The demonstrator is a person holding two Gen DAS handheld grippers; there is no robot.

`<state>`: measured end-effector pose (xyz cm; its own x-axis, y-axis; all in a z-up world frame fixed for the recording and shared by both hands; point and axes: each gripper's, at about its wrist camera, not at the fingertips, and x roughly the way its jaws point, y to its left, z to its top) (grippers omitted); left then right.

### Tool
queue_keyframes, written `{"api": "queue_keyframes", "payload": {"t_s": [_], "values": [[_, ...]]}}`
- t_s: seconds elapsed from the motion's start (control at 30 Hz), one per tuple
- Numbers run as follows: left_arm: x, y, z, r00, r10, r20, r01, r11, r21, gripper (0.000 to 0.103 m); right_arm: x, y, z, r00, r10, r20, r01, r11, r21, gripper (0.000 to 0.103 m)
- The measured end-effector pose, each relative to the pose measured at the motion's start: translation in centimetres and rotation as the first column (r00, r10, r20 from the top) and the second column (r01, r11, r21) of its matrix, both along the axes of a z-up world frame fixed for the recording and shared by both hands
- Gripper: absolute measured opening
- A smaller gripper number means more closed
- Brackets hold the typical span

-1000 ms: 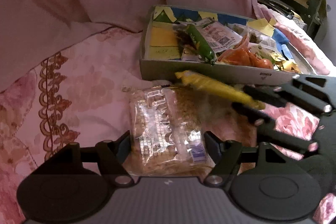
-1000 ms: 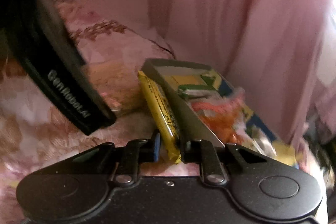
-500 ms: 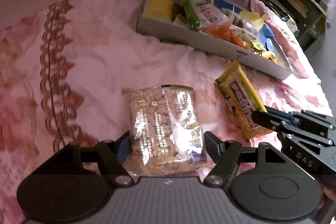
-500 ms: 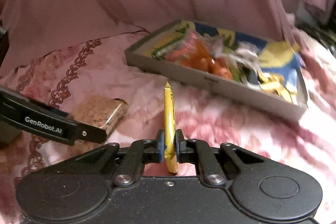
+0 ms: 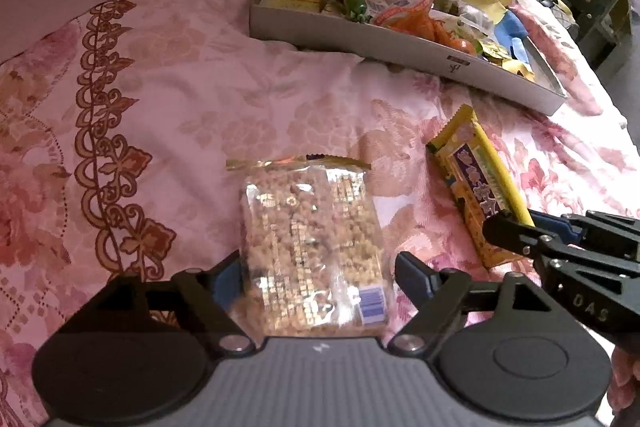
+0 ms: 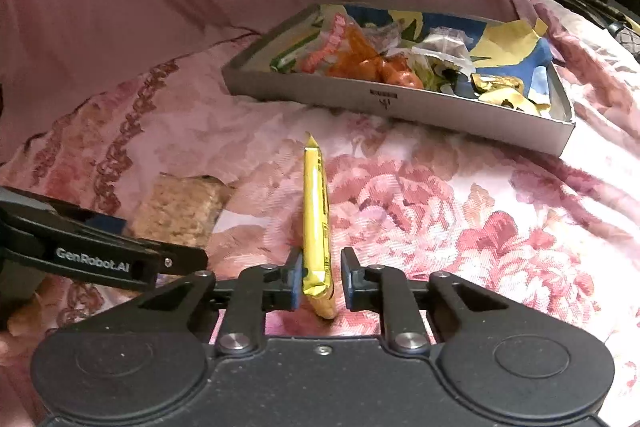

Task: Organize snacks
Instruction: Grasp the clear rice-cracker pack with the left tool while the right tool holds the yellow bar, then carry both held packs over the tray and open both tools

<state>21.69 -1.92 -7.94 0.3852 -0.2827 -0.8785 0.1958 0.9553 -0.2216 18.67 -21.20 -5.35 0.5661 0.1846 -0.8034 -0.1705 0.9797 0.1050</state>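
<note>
Your left gripper (image 5: 316,277) stands wide at the lower middle of its view, its jaws just opened further; the clear bag of puffed grain (image 5: 310,247) lies between them on the bedspread (image 5: 168,115), and the right pad stands clear of the bag. Left of the bag, the spread runs open and flat to the frame's edge, past the brown scroll border (image 5: 104,147). Above it, bare cloth reaches to the near wall of the grey box (image 5: 400,49), upper middle to upper right, crowded with wrappers.

Right of the bag lies the yellow bar (image 5: 476,187), with a strip of cloth between them. Your right gripper (image 6: 320,279), at lower centre of its own view, has its jaws just parted to a narrow gap; the bar stands on edge between them, close against the left pad, free of the right one. Half a second ago those pads pinched it. A second ago it was lifted beside the box wall.
</note>
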Motion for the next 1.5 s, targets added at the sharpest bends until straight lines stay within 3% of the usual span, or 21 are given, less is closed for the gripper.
{"api": "queue_keyframes", "payload": {"t_s": [0.3,0.47,0.6,0.93,1.2,1.5], "values": [[0.7,-1.6,-0.8,0.999,-0.044,0.017,0.043,0.997,0.068,0.095,0.7,0.4,-1.0,1.000,-0.004,0.016,0.005,1.000,-0.027,0.025],[0.2,-1.9,-0.4,0.997,-0.061,0.042,0.056,0.991,0.122,0.081,0.6,0.8,-0.7,0.999,0.010,0.037,-0.009,0.999,-0.040,0.024],[0.0,-1.6,-0.1,0.997,-0.056,0.044,0.051,0.993,0.106,0.077,0.4,1.1,-0.6,0.999,0.026,0.039,-0.024,0.998,-0.051,0.013],[-0.7,-0.1,1.3,0.999,0.025,0.041,-0.025,1.000,-0.007,0.076,-1.8,1.6,1.6,0.990,0.072,0.118,-0.058,0.991,-0.117,0.011],[-2.0,-0.8,3.6,0.987,0.006,0.160,0.005,0.997,-0.072,0.076,-4.7,0.1,4.5,0.977,0.016,0.214,-0.004,0.998,-0.056,0.011],[-1.4,-2.4,7.5,0.950,0.015,0.311,0.030,0.990,-0.140,0.076,-4.9,-3.3,9.3,0.930,-0.016,0.367,0.033,0.999,-0.040,0.011]]}}
